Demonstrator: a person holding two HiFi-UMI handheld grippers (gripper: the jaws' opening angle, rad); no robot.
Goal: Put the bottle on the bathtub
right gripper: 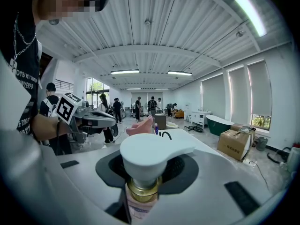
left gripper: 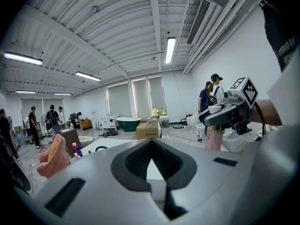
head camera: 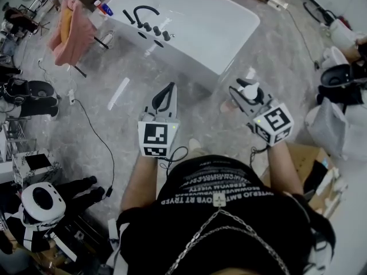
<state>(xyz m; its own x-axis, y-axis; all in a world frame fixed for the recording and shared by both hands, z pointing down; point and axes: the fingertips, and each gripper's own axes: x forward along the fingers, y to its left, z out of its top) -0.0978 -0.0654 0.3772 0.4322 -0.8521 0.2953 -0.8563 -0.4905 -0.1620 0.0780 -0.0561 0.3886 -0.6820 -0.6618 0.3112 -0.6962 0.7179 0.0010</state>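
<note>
the bottle [right gripper: 139, 191] is clamped in the right gripper [head camera: 245, 94]. the jaws are closed on its neck, just under the white pump top. it is held upright above the floor, in front of the near corner of the bathtub [head camera: 200, 24], but it is not over the bathtub yet. the left gripper [head camera: 167, 94] is seen beside it with its jaws together, and nothing is held in them. the step in hand looks to be the carry to the bathtub. to do it well, the bottle should be held tight and straight up, so it is not swung or tipped on the way. it should be lifted a little higher than the near edge, so the bottom is not bumped on the side. a flat bare spot near that edge should be picked, away from the black tap [head camera: 143, 13] and the knobs [head camera: 156, 31] at the far left end. the bottle should be put down slowly until its bottom is flat on the white top. only then should the jaws be opened and pulled back gently, so the bottle is not knocked over.
</note>
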